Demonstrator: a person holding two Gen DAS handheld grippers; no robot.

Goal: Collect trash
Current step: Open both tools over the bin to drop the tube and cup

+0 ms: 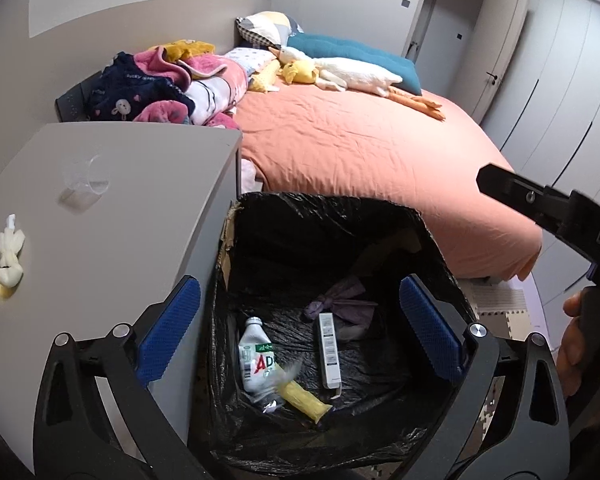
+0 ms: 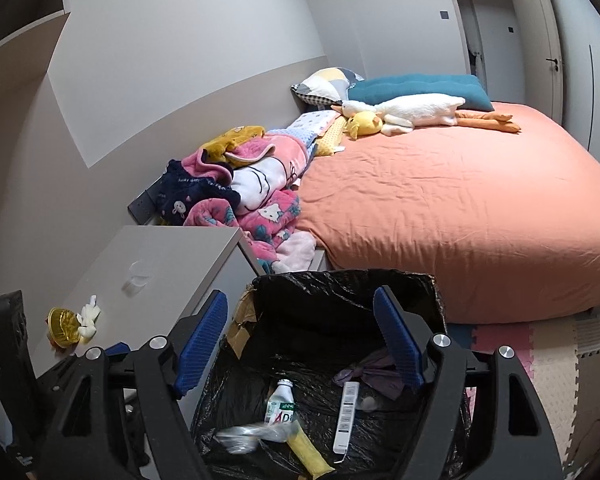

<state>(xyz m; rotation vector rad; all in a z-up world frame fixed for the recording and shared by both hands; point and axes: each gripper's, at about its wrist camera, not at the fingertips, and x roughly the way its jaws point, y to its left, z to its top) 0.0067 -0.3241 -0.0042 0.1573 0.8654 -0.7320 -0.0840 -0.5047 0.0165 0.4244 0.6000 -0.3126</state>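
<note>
**A:** What's the biggest thing in front of you?

**B:** The bed (image 2: pixel 460 216), under an orange sheet, with a heap of pink and navy blankets (image 2: pixel 236 192) at its near corner. Next down in size is the bin (image 1: pixel 332 208), a cardboard box lined with a crinkled black bag, standing on the floor between the bed and the grey cabinet (image 1: pixel 112 208). It touches the cabinet's side.

**A:** And the trash itself?

**B:** It lies at the bottom of the bag. There's a knotted purple bag (image 1: pixel 340 300) toward the back, and just in front of it a long white carton (image 1: pixel 330 354) with printed text, lying flat. To its left sits a white plastic bottle (image 1: pixel 256 356) with a green and red label, neck pointing away from me. A yellow tube-shaped wrapper (image 1: pixel 302 400) lies across the bottle's foot, with a blurred scrap of clear plastic (image 2: pixel 240 438) beside it.

**A:** Your tools?

**B:** My left gripper (image 1: pixel 296 328) hangs over the bin with its blue pads spread wide and nothing between them. My right gripper (image 2: pixel 300 344) is over the bin too, its pads apart and empty.

**A:** Anything on the cabinet?

**B:** A clear cup (image 1: pixel 86 176), a small white figure (image 1: pixel 8 256) and something yellow (image 2: pixel 62 326) near the edge.
</note>
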